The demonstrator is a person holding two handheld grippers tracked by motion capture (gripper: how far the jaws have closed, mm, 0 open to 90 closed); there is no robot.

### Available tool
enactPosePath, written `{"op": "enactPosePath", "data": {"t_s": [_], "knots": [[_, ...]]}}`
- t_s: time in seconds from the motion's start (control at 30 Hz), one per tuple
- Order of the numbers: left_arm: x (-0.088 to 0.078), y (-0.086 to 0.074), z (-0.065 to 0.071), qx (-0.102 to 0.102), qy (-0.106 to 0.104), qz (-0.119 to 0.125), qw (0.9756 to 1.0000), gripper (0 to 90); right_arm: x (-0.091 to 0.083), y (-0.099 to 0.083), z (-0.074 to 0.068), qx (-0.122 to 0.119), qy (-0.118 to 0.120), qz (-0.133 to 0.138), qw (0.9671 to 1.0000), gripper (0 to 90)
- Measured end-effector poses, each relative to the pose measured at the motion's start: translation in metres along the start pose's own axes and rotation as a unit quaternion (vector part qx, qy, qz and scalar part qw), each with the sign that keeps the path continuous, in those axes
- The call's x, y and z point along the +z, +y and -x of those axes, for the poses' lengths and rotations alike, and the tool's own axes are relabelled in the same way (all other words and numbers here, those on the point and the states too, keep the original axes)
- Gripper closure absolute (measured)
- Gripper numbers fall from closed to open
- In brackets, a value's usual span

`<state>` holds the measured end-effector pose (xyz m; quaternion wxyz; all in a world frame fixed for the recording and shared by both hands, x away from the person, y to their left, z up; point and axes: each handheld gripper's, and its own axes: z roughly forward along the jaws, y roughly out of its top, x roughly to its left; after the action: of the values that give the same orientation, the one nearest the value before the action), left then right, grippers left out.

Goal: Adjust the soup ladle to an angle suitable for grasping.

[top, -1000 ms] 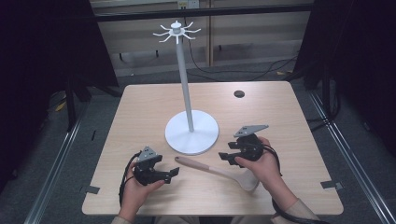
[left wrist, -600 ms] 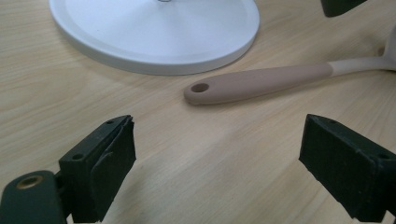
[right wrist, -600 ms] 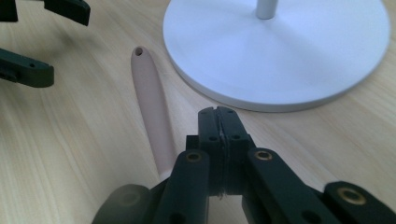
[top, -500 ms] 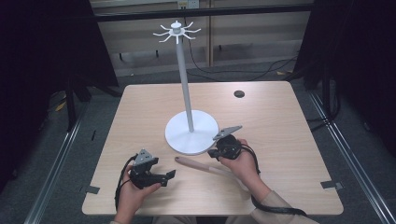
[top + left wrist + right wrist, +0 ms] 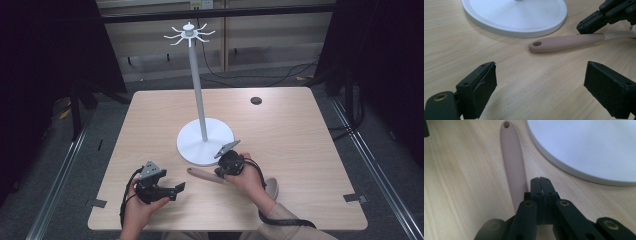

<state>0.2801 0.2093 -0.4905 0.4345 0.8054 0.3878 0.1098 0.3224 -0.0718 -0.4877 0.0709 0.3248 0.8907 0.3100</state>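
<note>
A pink-handled utensil [image 5: 202, 175] lies on the wooden table in front of the white stand's round base [image 5: 205, 142]; its pale head [image 5: 272, 187] shows past the right hand. My right gripper [image 5: 219, 173] is shut with nothing between its jaws. In the right gripper view its closed tips [image 5: 540, 185] sit low, right beside the handle [image 5: 512, 162]. My left gripper [image 5: 176, 189] rests near the front edge, open, jaws wide apart [image 5: 540, 92], pointing at the handle's holed end [image 5: 537, 44]. The stand's pole rises to a ring of hooks [image 5: 189, 34].
A small black round disc [image 5: 256, 100] sits at the table's far right. Tape marks lie at the front corners [image 5: 354, 197]. Dark curtains and floor rails flank the table. Bare wood stretches left and right of the stand.
My right hand has moved left and down, from beside the stand's base onto the utensil's handle. The left hand has stayed almost where it was.
</note>
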Motion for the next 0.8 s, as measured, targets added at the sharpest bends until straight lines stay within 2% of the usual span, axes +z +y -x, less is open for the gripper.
{"op": "enactPosePath", "data": {"t_s": [0.13, 0.27, 0.4, 0.53, 0.73, 0.77, 0.8], "knots": [[0.001, 0.000, -0.001, -0.002, 0.000, 0.001, 1.0000, 10.8, 0.002, -0.001, -0.001, -0.004, 0.003, -0.001, 1.0000, 90.0], [0.000, 0.000, -0.001, -0.001, 0.001, 0.001, 1.0000, 10.8, 0.002, -0.003, -0.005, -0.004, 0.021, -0.004, 0.9998, 90.0], [0.000, 0.000, -0.002, -0.004, 0.003, 0.003, 1.0000, 10.8, 0.001, -0.002, -0.010, -0.023, 0.024, -0.011, 0.9994, 90.0], [0.000, 0.000, -0.002, -0.004, 0.002, 0.003, 1.0000, 10.8, 0.001, -0.002, -0.014, -0.027, 0.039, -0.014, 0.9988, 89.8], [-0.001, 0.000, -0.003, -0.004, 0.003, 0.003, 1.0000, 10.8, -0.002, -0.001, -0.014, -0.034, 0.038, -0.015, 0.9986, 85.2], [-0.002, 0.000, -0.003, -0.005, 0.004, 0.004, 1.0000, 10.8, -0.004, 0.000, -0.013, -0.037, 0.035, -0.010, 0.9986, 83.7], [-0.002, 0.000, -0.003, -0.006, 0.005, 0.003, 1.0000, 10.8, -0.011, 0.002, -0.011, -0.028, 0.036, -0.001, 0.9989, 78.2]]}}
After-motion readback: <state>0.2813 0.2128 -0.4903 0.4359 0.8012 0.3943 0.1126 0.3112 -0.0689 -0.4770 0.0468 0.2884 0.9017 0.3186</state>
